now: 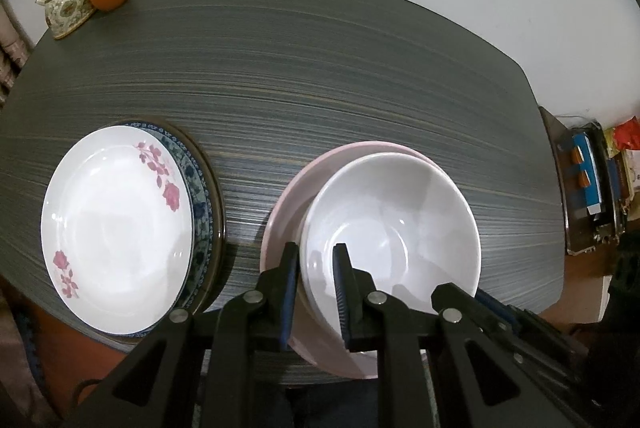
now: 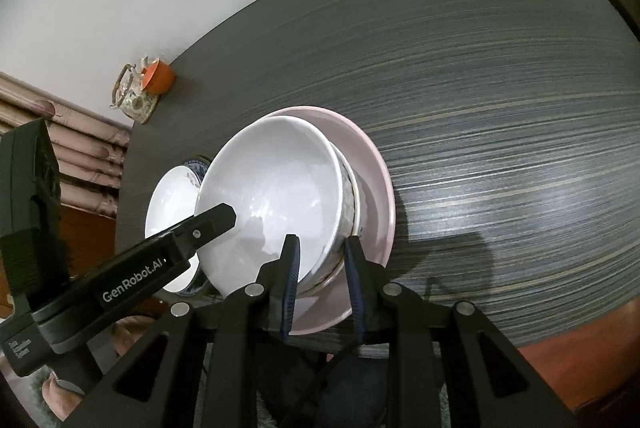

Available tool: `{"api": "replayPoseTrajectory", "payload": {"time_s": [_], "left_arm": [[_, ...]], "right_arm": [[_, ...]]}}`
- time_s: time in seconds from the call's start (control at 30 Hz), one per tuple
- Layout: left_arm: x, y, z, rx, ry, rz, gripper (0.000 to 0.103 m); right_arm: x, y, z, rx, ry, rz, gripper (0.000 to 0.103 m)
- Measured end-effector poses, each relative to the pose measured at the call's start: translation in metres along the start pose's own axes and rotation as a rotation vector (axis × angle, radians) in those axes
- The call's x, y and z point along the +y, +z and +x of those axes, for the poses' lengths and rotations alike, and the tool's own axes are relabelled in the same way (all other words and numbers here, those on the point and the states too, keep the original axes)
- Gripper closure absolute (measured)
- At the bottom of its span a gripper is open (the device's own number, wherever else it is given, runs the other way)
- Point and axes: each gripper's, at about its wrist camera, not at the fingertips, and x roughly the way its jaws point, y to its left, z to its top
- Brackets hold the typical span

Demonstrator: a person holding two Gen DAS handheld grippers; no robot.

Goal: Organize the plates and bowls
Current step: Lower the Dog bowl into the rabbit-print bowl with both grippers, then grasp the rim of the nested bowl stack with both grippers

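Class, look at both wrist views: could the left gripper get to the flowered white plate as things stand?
Probably not yet: the left gripper is shut on the white bowl's rim. Once it lets go, the flowered white plate lies uncovered beside it, with nothing between.

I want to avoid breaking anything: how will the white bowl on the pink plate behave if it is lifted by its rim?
The white bowl looks glazed and glossy, so probably slippery and breakable. It seems stiff and rather heavy for its size. The left gripper and right gripper each pinch only its rim, so it may tilt if one lets go above the pink plate.
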Motion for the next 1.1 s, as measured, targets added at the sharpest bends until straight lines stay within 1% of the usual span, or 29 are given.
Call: {"api": "replayPoseTrajectory", "payload": {"time_s": [0.23, 0.3, 0.37, 0.43, 0.53, 0.7, 0.73, 0.87, 0.97, 1.03, 1.1], "left_arm": [[0.005, -0.001, 0.001, -0.006, -0.019, -0.004, 0.084], [0.008, -0.001, 0.001, -0.005, -0.025, -0.004, 0.084], [0.011, -0.001, 0.0, -0.006, -0.035, -0.004, 0.084], [0.015, -0.001, 0.0, -0.001, -0.046, -0.011, 0.083], [0.021, -0.002, 0.001, 0.011, -0.069, -0.018, 0.079], [0.029, -0.004, -0.002, 0.022, -0.133, -0.021, 0.077], [0.033, -0.004, -0.004, 0.022, -0.154, -0.026, 0.076], [0.045, -0.003, -0.015, 0.007, -0.197, -0.035, 0.07], [0.06, -0.003, -0.023, 0.006, -0.236, -0.074, 0.069], [0.069, -0.003, -0.026, -0.004, -0.216, -0.092, 0.067], [0.076, -0.003, -0.027, -0.007, -0.212, -0.1, 0.067]], "right_arm": [[0.001, -0.003, -0.002, -0.012, -0.004, -0.005, 0.079], [0.002, -0.003, -0.002, -0.011, 0.0, -0.007, 0.073], [0.001, -0.004, -0.002, -0.01, -0.007, -0.008, 0.069], [0.001, -0.004, -0.003, -0.013, -0.008, -0.008, 0.069], [0.0, -0.006, -0.004, -0.018, -0.008, 0.001, 0.066], [-0.002, -0.005, -0.007, -0.028, 0.01, 0.012, 0.062], [-0.003, -0.004, -0.007, -0.03, 0.01, 0.012, 0.062], [-0.004, -0.005, -0.015, -0.054, 0.019, 0.014, 0.059], [-0.005, -0.005, -0.022, -0.07, 0.036, 0.013, 0.059], [-0.007, -0.006, -0.027, -0.075, 0.042, 0.02, 0.059], [-0.01, -0.007, -0.031, -0.082, 0.05, 0.029, 0.059]]}}
